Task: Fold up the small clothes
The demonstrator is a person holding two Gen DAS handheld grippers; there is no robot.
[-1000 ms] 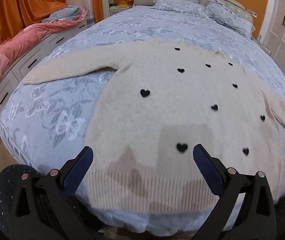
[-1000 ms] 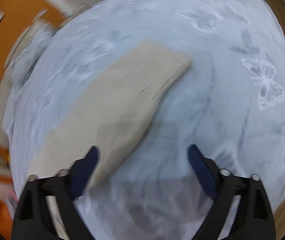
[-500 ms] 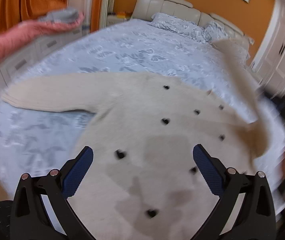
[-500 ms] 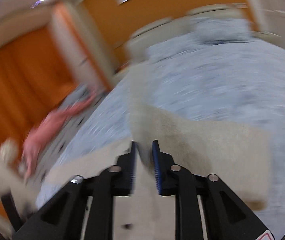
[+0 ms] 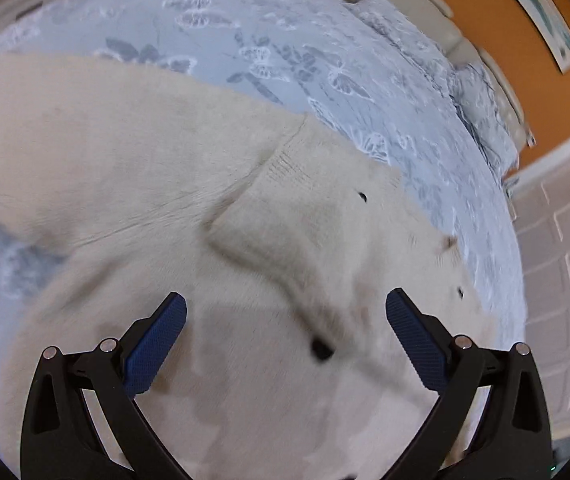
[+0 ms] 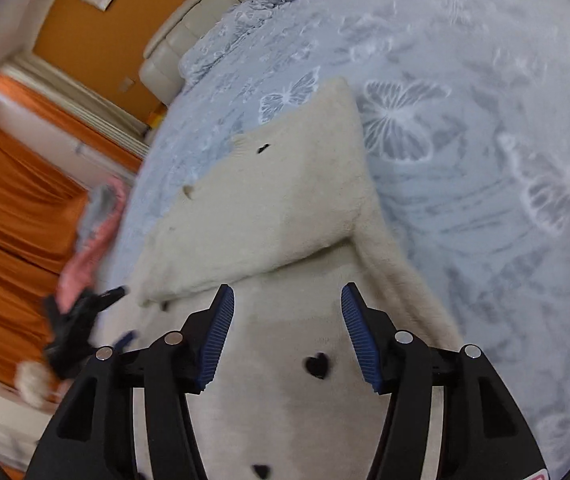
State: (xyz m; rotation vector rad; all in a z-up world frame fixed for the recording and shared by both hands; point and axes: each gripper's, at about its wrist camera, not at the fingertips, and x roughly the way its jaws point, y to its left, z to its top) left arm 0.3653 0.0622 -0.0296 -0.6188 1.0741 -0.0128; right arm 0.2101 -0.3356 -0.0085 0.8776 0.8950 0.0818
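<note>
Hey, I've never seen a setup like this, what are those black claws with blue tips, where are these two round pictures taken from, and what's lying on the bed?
There is no robot here. A person holds a two-finger gripper in each hand, and each carries a wide-angle camera looking forward along its fingers, hence the round, bent pictures. One picture looks from the left gripper, the other from the right gripper. The blue parts are grip pads on the black fingers. On the bedspread, pale blue with butterflies, lies a cream sweater with small black hearts. One sleeve is folded across its body; the other sleeve lies stretched out. Both grippers are open above the sweater and hold nothing.
</note>
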